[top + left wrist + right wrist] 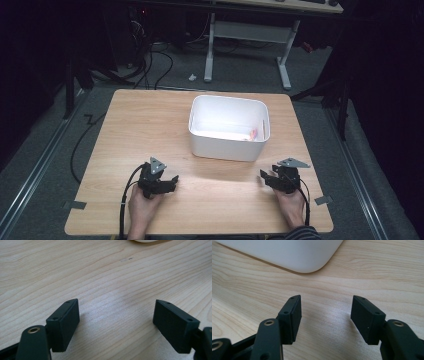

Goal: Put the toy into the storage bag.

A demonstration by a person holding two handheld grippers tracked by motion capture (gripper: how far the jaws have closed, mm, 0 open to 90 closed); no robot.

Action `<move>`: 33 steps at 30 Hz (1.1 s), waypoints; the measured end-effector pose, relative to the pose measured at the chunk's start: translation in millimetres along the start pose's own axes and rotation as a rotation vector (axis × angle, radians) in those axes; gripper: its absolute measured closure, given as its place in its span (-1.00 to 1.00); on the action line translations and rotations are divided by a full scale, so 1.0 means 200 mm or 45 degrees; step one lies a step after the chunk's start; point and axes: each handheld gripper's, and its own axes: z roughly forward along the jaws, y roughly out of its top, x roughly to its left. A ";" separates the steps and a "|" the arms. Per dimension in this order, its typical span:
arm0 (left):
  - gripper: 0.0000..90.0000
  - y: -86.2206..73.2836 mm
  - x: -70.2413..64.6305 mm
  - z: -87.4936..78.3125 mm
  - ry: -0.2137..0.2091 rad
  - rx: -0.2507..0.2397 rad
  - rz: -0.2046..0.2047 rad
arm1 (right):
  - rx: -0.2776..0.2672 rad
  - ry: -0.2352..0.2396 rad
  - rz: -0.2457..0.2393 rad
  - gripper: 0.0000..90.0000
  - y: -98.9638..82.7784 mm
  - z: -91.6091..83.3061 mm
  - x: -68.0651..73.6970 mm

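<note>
Wood grain is seen across the table (150,120), on which a white bin (229,127) is set toward the far middle. Something small and orange-pink (253,134) is glimpsed inside the bin at its right wall; what it is cannot be told. The left gripper (172,180) is held low over the near left of the table, its jaws spread wide with nothing between them, as is shown in the left gripper view (116,320). The right gripper (264,176) is held at the near right, just short of the bin's near right corner (307,262), its jaws likewise parted and empty (325,315). Each gripper is grasped by a hand (142,207) from below.
</note>
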 end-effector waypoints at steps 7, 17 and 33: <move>-0.52 0.00 0.00 0.00 0.000 0.002 0.001 | -0.016 -0.011 -0.002 -0.09 0.00 0.02 -0.01; -0.52 0.00 0.00 0.00 0.001 0.001 0.000 | 0.008 -0.064 -0.069 -0.13 0.00 0.04 0.01; -0.52 0.00 0.00 0.00 0.008 0.000 -0.010 | 0.017 -0.048 -0.085 -0.25 0.00 0.05 0.02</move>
